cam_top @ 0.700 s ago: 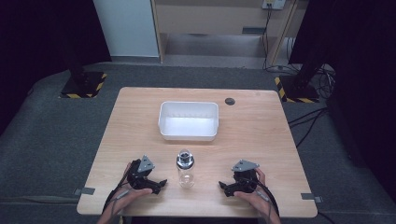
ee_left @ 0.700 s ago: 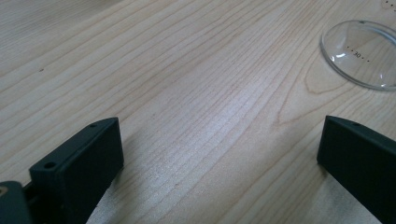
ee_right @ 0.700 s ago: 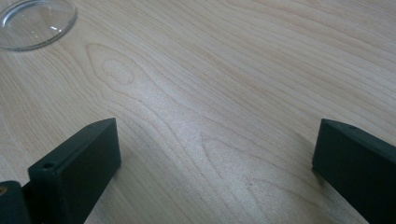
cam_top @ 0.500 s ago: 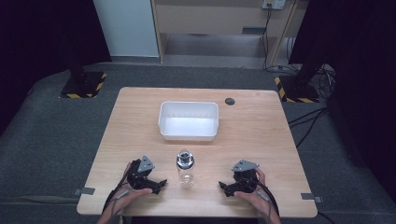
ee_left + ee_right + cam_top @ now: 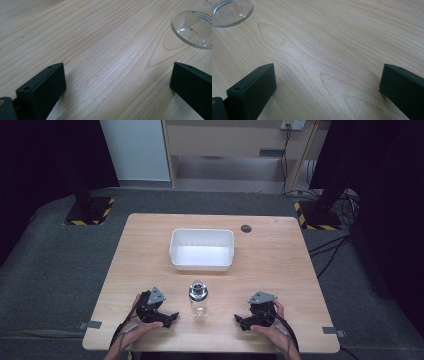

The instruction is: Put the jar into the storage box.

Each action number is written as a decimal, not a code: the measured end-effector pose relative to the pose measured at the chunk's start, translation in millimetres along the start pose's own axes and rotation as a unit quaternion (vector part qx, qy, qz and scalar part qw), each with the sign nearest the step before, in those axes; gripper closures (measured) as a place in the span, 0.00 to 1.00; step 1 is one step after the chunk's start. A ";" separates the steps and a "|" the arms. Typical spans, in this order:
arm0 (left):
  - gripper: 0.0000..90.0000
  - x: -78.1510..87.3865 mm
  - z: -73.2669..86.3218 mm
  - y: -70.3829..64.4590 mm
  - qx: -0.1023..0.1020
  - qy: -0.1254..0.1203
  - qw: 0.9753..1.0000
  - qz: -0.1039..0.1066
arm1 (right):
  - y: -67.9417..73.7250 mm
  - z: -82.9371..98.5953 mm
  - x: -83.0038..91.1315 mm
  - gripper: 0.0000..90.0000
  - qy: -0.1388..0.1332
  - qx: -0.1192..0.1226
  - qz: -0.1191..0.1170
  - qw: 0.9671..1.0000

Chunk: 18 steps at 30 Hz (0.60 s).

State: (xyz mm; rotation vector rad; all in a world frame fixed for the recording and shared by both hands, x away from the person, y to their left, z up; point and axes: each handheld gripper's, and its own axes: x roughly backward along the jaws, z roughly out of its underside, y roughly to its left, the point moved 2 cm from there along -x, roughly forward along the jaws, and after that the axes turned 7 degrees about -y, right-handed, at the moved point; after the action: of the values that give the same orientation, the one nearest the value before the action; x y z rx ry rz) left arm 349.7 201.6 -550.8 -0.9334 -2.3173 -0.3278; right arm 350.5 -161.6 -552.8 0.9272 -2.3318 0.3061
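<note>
Your left hand-held gripper (image 5: pixel 167 317) and right hand-held gripper (image 5: pixel 242 320) rest low on the wooden surface (image 5: pixel 280 265), jaws spread wide apart, holding nothing. The clear glass bottle (image 5: pixel 198 300) stands upright between them, untouched, just in front of the white tray (image 5: pixel 202 263).

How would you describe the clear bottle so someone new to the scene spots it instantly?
Start at the wooden table and find the white tray near its middle. Just in front of the tray, towards the person, the clear bottle stands upright between the left tongs and the right tongs, touching neither. It is the one see-through, upright thing there.
</note>
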 end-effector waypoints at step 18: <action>0.00 14.4 -5.6 -2.2 0.001 -0.030 0.999 0.017 | 0.0 0.0 0.0 0.01 0.000 0.000 0.000 1.000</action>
State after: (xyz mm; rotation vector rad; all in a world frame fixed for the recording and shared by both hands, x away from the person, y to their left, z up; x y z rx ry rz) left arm 342.5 205.4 -537.5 -0.9942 -2.3515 -0.2880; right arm 350.5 -161.7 -552.8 0.9273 -2.3317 0.3063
